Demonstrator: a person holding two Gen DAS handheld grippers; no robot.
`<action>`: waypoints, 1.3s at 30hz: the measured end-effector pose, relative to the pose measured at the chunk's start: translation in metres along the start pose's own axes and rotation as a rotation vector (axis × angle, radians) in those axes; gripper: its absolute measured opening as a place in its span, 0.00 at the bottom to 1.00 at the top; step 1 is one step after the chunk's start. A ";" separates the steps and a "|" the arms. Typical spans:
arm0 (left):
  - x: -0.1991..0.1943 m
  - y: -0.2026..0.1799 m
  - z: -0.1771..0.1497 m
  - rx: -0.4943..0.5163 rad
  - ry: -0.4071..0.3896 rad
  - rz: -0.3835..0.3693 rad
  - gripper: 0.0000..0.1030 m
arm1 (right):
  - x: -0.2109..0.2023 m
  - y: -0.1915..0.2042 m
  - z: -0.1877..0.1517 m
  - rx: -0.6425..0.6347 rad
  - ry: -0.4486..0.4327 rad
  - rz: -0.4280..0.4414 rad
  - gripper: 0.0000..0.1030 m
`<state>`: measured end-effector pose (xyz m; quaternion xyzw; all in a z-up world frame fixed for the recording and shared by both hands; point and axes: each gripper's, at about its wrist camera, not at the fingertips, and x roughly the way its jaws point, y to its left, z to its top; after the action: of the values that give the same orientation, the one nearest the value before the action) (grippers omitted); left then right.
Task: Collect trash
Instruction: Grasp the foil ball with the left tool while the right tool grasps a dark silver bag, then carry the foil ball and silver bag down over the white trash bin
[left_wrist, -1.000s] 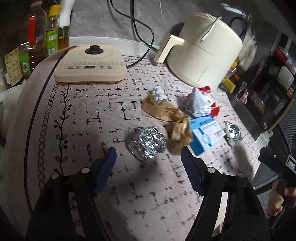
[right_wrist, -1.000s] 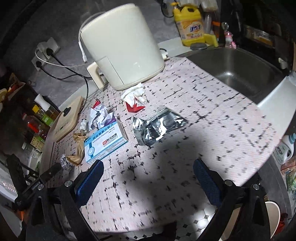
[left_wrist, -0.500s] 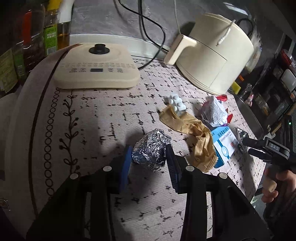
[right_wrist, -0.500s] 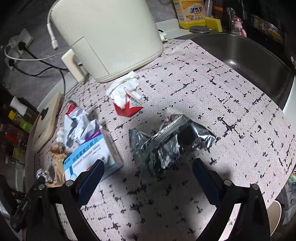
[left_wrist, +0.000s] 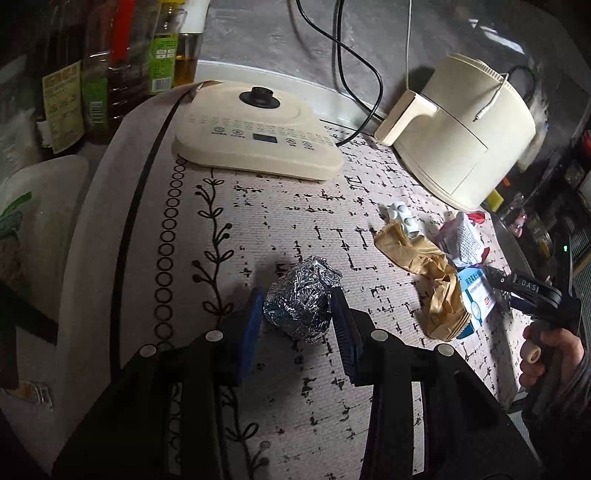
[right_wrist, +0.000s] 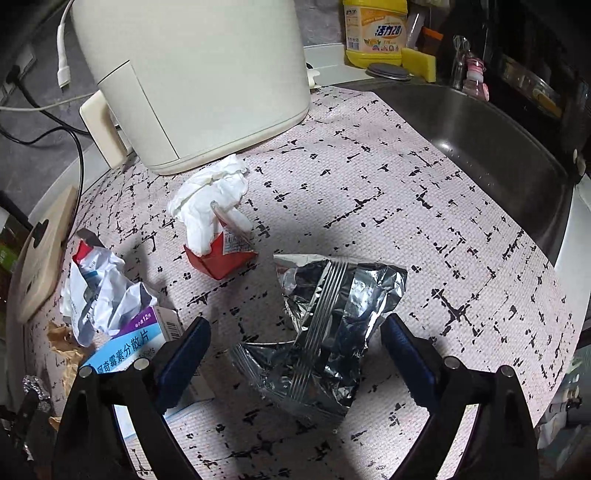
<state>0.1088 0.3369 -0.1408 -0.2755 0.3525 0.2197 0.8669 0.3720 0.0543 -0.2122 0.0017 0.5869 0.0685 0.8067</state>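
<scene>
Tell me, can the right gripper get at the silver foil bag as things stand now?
Probably yes. The right gripper is open with the silver foil bag lying between its fingers, nothing on top of it.

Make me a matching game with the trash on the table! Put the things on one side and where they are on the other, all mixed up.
Things:
1. foil ball
2. silver snack bag
3. white tissue
4. blue medicine box

Places:
A. on the red carton
B. between the open right gripper's fingers
C. under crumpled paper
D. squeezed by the left gripper

Pairs: 1-D, 2-B, 3-A, 4-C
</scene>
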 end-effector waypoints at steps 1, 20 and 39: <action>-0.003 -0.001 0.001 0.002 -0.008 0.004 0.37 | 0.000 0.001 -0.001 -0.013 -0.005 -0.014 0.82; -0.054 -0.046 -0.051 0.001 -0.071 0.019 0.37 | -0.068 -0.049 -0.049 -0.082 -0.035 0.165 0.23; -0.063 -0.189 -0.106 0.197 -0.012 -0.173 0.37 | -0.157 -0.179 -0.110 0.031 -0.084 0.171 0.23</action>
<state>0.1245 0.1157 -0.0975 -0.2169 0.3420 0.1101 0.9077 0.2396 -0.1495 -0.1125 0.0673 0.5513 0.1279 0.8217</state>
